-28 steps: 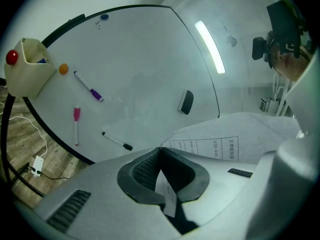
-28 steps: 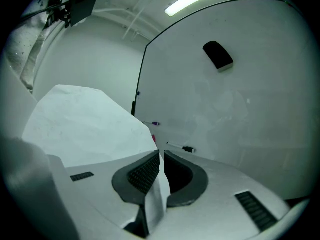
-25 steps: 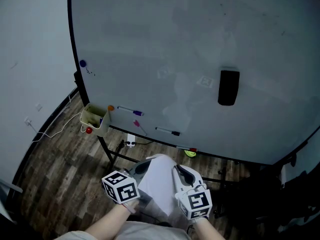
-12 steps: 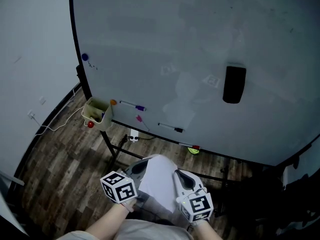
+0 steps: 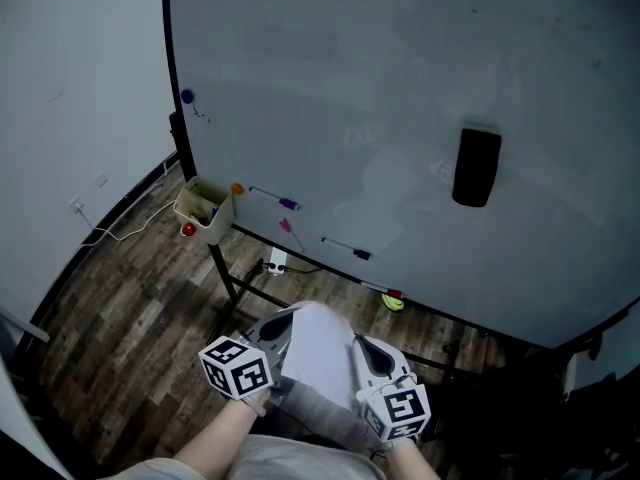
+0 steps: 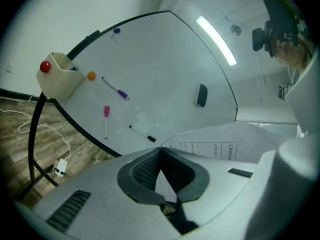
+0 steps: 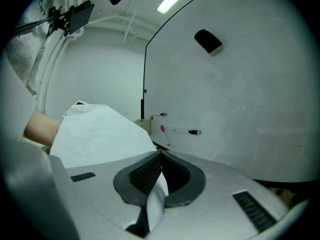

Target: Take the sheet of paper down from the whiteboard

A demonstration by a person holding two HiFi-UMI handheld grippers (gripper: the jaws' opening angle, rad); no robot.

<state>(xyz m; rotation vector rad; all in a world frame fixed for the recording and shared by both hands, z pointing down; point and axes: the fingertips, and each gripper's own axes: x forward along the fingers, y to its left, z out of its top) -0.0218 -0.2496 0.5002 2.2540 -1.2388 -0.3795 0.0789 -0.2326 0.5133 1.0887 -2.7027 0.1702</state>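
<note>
The white sheet of paper (image 5: 320, 353) is off the whiteboard (image 5: 400, 98) and hangs between my two grippers, low in the head view. My left gripper (image 5: 274, 332) is shut on the sheet's left edge, and the printed page (image 6: 220, 144) runs off to the right of its jaws (image 6: 160, 153). My right gripper (image 5: 369, 351) is shut on the right edge. In the right gripper view a strip of paper (image 7: 95, 134) curls between the closed pads (image 7: 150, 174). Both grippers point toward the board, well short of it.
A black eraser (image 5: 476, 167) sticks on the board. Markers (image 5: 275, 199) (image 5: 346, 248) and a blue magnet (image 5: 187, 97) also cling there. A beige cup (image 5: 205, 208) hangs at the board's lower left corner. The stand's legs (image 5: 225, 278) and a power strip (image 5: 277, 264) are on the wood floor.
Both grippers have sunk a little with the sheet still between them. The head view has swung left, so the board sits further right in the picture.
</note>
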